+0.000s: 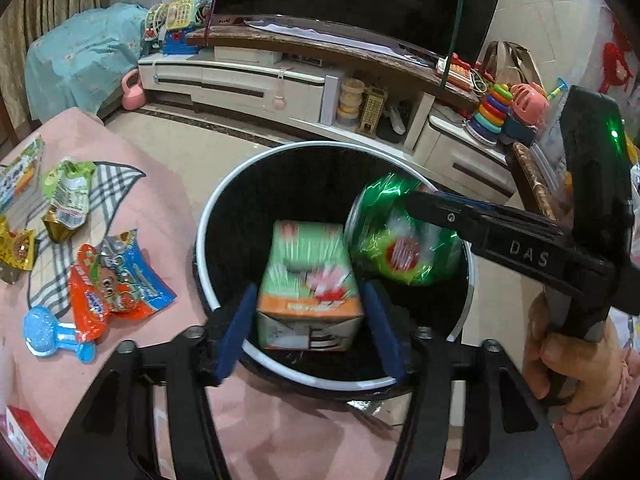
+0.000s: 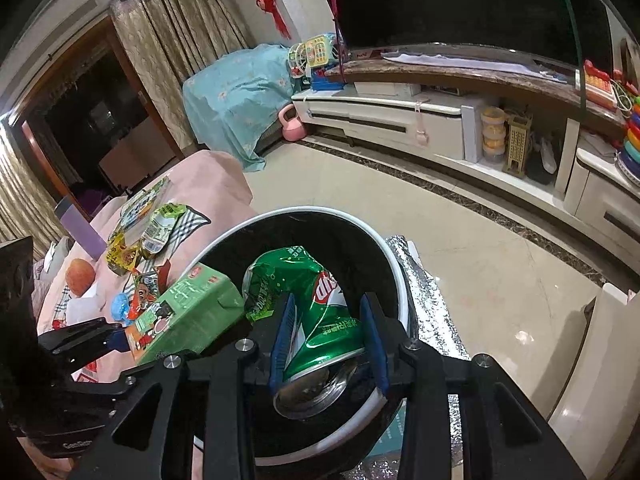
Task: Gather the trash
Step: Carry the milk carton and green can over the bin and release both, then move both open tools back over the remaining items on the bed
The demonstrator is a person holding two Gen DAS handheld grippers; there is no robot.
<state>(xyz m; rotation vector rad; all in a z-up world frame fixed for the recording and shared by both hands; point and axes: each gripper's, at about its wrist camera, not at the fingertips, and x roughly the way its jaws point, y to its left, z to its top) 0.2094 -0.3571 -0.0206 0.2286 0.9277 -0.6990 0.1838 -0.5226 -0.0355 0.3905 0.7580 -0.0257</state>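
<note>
The worktop (image 1: 132, 208), covered with a pink cloth, carries the loose litter, and a round black bin (image 1: 224, 216) with a white rim stands against its edge. Over the mouth of the bin sits a green and orange carton (image 1: 308, 276), between the blue pads of the left gripper (image 1: 310, 322); both pads stand clear of the carton's sides, so this gripper is open and the carton looks blurred. Just beside the carton, also over the bin, is a crushed green can (image 2: 316, 320), gripped across its body by the right gripper (image 2: 330, 338), whose pads press on both sides; a hand (image 1: 568, 364) holds this gripper's handle at the right of the left wrist view. On the cloth near the edge by the bin lies an orange and blue snack wrapper (image 1: 116, 280) with a small blue plastic toy (image 1: 52, 334) touching it. Farther along the worktop lie a green pouch (image 1: 66, 200) and a yellow wrapper (image 1: 16, 254), and toward its far end an apple (image 2: 80, 276).
</note>
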